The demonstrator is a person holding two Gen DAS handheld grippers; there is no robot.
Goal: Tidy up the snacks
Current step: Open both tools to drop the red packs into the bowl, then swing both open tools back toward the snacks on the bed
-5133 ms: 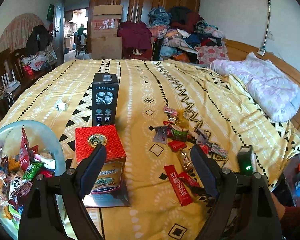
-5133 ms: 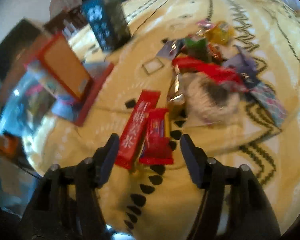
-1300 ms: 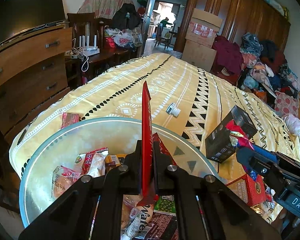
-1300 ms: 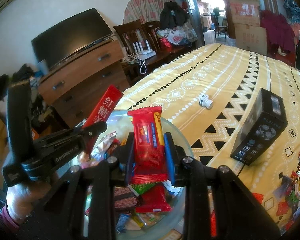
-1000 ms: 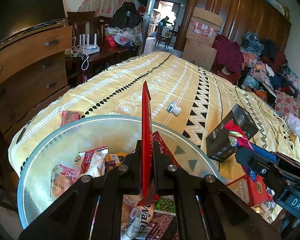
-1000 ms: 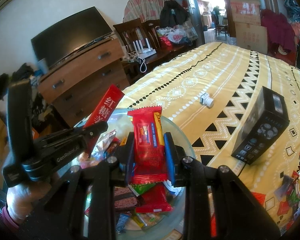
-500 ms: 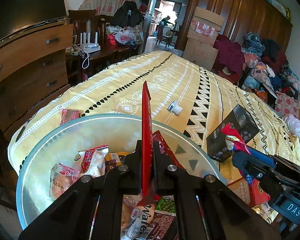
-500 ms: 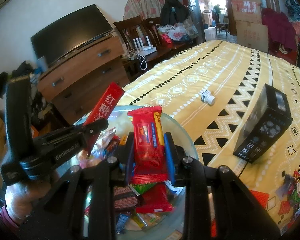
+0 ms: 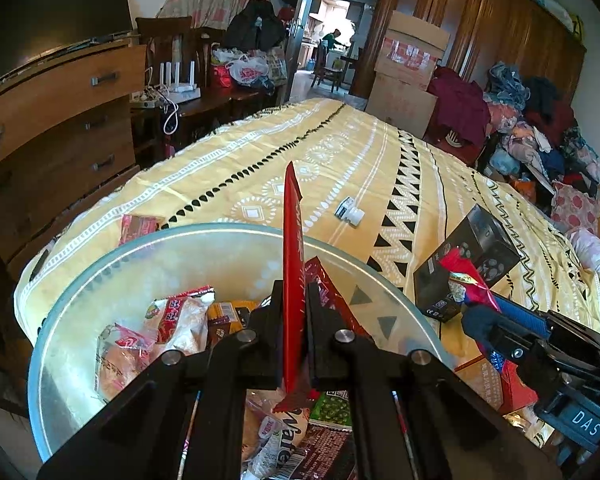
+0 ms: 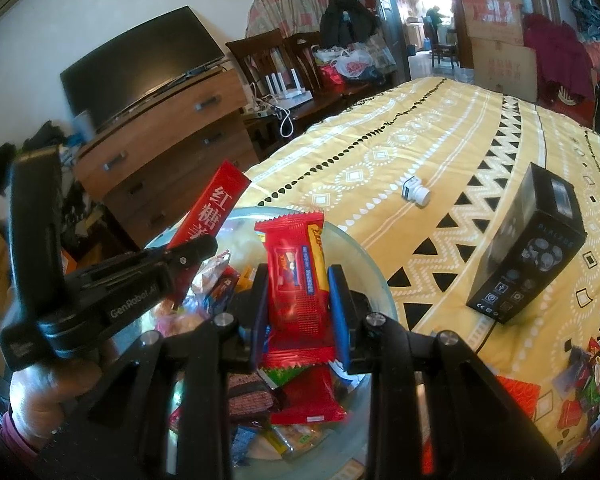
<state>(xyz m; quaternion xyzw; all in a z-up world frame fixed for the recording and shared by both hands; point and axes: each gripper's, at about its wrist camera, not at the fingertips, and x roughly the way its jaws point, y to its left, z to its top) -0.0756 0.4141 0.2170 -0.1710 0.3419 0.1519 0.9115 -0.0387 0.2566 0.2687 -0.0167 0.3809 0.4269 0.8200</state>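
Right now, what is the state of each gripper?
Left gripper: shut on the long red snack stick.
Right gripper: shut on the red-and-yellow wrapped snack bar.

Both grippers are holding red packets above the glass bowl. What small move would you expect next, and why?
Probably open the jaws and drop them. The left gripper pinches the long red stick packet and the right gripper clamps the red wafer packet, both over the snack-filled glass bowl.
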